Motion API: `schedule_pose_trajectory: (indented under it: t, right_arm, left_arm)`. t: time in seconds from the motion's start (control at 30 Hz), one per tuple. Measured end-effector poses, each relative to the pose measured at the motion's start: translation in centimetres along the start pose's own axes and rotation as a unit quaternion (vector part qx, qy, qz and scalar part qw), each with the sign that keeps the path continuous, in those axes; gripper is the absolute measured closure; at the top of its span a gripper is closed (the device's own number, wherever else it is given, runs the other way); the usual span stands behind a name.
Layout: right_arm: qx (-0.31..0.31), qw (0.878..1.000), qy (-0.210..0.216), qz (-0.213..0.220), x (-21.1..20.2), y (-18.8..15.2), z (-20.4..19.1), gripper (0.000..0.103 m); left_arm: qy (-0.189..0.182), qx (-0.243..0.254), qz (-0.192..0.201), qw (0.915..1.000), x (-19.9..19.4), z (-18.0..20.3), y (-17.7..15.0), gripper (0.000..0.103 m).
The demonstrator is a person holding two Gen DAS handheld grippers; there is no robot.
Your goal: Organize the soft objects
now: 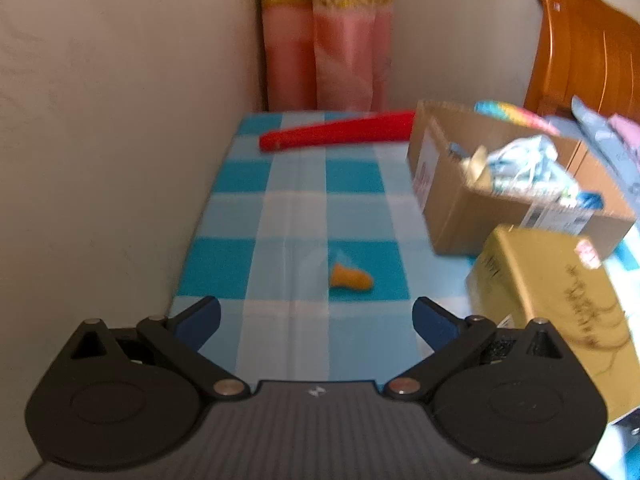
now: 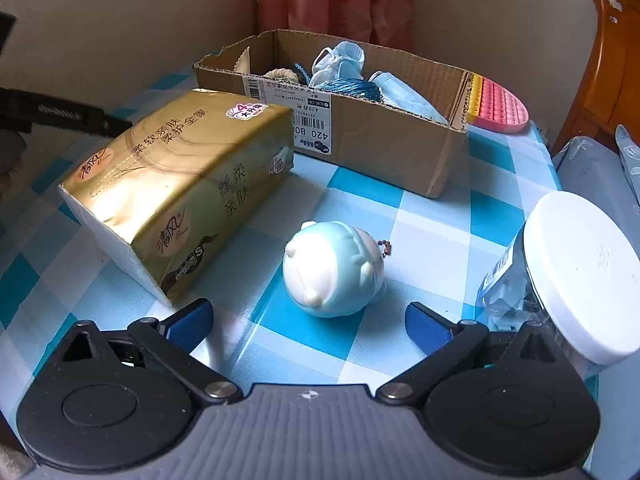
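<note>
A pale blue and white squishy toy (image 2: 334, 268) lies on the checked tablecloth (image 2: 432, 220), just ahead of my right gripper (image 2: 308, 318), whose jaws stand wide open with nothing between them. Beyond it, a cardboard box (image 2: 372, 140) holds face masks, blue cord and other soft items. A gold tissue pack (image 2: 176, 192) lies left of the toy. In the left wrist view, a small orange soft piece (image 1: 351, 278) rests on the cloth ahead of my left gripper (image 1: 316, 316), also wide open and empty. The same box (image 1: 480, 208) and gold pack (image 1: 560, 300) sit to the right.
A long red object (image 1: 336, 134) lies at the table's far end by the curtain. A pink bubble pad (image 2: 500, 106) leans behind the box. A jar with a white lid (image 2: 580, 280) stands right of my right gripper. Walls border the table's left side and far end; a wooden headboard (image 1: 580, 52) is at right.
</note>
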State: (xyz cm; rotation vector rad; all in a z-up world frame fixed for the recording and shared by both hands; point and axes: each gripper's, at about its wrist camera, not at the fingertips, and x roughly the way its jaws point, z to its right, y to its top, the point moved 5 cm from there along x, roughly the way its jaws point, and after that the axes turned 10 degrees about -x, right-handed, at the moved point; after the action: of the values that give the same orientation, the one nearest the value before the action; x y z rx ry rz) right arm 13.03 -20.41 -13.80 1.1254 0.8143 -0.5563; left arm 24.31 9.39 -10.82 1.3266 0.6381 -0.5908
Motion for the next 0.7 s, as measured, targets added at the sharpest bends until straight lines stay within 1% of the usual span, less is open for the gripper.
schedule_pose_trajectory:
  t: [0.1,0.2,0.27,0.37,0.5,0.6,0.63,0.7]
  right_arm:
    - [0.001,1.0,-0.002,0.004,0.0,0.0,-0.1,0.0]
    - [0.002,1.0,-0.003,0.007,-0.1,-0.1,-0.1,0.0]
    - [0.001,1.0,-0.002,0.008,-0.2,-0.2,-0.2,0.0]
    - [-0.001,1.0,-0.001,0.011,-0.4,-0.4,-0.2,0.0]
    - [-0.001,1.0,-0.002,0.013,-0.4,-0.4,-0.1,0.0]
    - [-0.001,1.0,-0.002,0.013,-0.4,-0.4,-0.1,0.0]
    - [-0.002,1.0,-0.002,0.014,-0.4,-0.4,-0.1,0.0]
    - [-0.002,1.0,-0.002,0.015,-0.4,-0.4,-0.1,0.0]
  left_arm:
    - [0.013,0.019,-0.013,0.9997,1.2,0.2,-0.3,0.001]
    - [0.012,0.026,-0.029,0.9992,2.3,0.5,-0.4,0.001]
    - [0.011,0.032,-0.027,0.9991,2.6,0.7,-0.3,0.0]
    - [0.006,0.023,-0.028,0.9993,2.9,0.6,-0.2,0.0]
    - [-0.003,0.012,-0.019,0.9997,3.3,0.4,-0.1,0.0]
    - [0.006,0.034,0.0,0.9994,3.3,0.8,0.1,0.001]
    - [0.008,0.042,0.005,0.9991,3.4,1.0,0.2,0.002]
    - [0.002,0.049,0.01,0.9988,3.5,1.4,0.4,0.009]
